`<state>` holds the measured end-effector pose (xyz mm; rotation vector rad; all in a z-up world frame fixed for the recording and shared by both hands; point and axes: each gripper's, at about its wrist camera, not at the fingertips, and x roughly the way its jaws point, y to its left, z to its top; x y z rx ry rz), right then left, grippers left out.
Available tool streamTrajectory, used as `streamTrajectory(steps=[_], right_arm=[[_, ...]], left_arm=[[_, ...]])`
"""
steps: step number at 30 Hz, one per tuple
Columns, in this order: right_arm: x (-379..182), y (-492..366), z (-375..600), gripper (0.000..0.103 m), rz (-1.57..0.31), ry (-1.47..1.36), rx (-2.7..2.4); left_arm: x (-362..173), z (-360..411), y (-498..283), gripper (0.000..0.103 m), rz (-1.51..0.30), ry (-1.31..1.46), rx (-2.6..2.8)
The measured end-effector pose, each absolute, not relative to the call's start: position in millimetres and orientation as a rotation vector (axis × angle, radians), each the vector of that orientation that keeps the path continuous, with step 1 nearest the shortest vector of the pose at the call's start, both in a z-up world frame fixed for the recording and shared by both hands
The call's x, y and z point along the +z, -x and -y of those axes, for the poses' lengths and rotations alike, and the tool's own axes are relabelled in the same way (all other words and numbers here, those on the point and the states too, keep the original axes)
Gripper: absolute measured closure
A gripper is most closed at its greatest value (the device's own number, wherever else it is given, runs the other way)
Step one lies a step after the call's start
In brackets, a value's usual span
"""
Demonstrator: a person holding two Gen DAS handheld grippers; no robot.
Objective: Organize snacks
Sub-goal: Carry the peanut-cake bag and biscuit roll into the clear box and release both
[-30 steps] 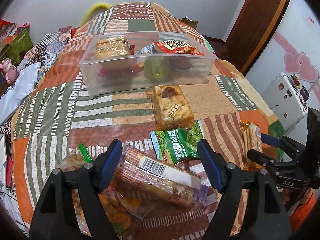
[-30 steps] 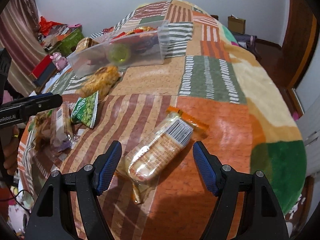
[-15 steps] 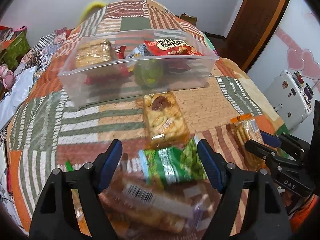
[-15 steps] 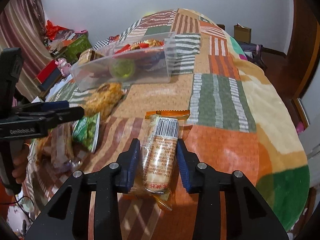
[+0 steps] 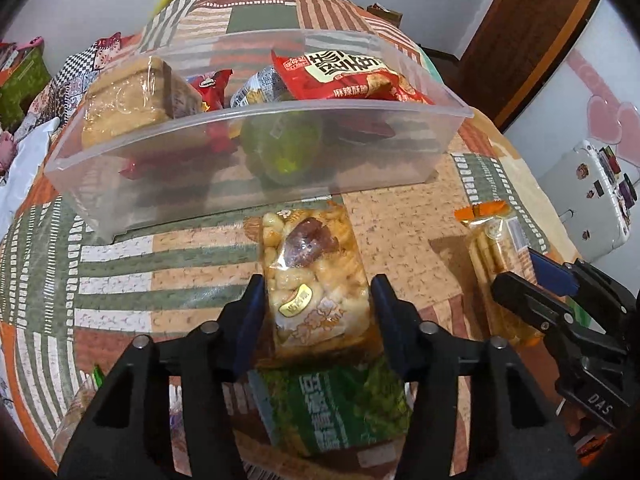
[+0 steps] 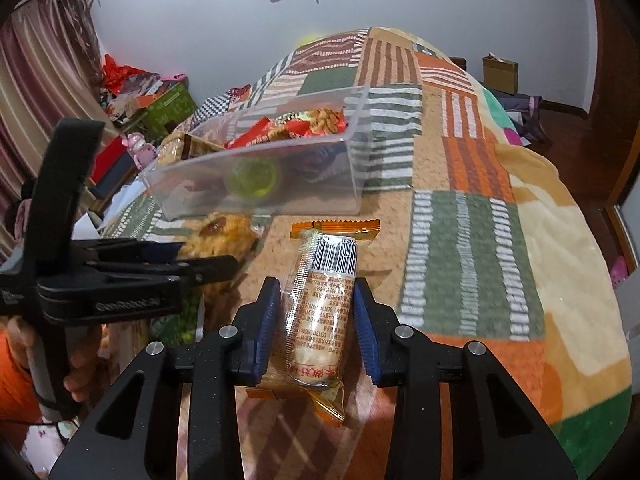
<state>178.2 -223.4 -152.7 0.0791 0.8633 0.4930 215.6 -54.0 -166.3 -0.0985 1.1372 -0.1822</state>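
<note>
L gripper jaws clamped on nut snack pack, long axis pointing at clear bin just beyond. R gripper jaws clenched on biscuit roll, lengthwise twd bin; open bed to bin's right.

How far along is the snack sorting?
Done: several packets already sit in the clear plastic bin. In hand: left gripper clamps the clear bag of mixed crackers; right gripper clamps the orange-ended biscuit roll. Left: the green pea packet on the quilt.

Snack packets in bin, nut pack before it, on bed
</note>
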Motion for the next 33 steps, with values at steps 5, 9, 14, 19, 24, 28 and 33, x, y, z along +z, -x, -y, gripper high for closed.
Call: streamTrajectory(steps=[5, 9, 14, 19, 24, 28, 33], right_arm=[[-147, -183, 218, 0.070, -0.850, -0.085, 0.507], [-139, -185, 215, 0.070, -0.833, -0.083, 0.514], [-125, -190, 207, 0.070, -0.803, -0.074, 0.517], [-114, -197, 199, 0.070, -0.780, -0.072, 0.528], [-106, -206, 185, 0.070, -0.770, -0.071, 0.548], [-100, -212, 172, 0.070, -0.757, -0.058, 0.564], [-92, -222, 154, 0.070, -0.738, -0.038, 0.582]], left_arm=[[-161, 58, -212, 0.057, -1.102, 0.075, -0.204], [-154, 59, -205, 0.058, -1.071, 0.062, -0.212], [-134, 53, -198, 0.058, -1.019, 0.080, -0.223], [-110, 41, -194, 0.058, -0.957, 0.089, -0.214], [-90, 25, -198, 0.058, -0.910, 0.102, -0.190], [-77, 9, -202, 0.058, -0.870, 0.112, -0.171], [-68, -11, -211, 0.058, -0.845, 0.136, -0.149]])
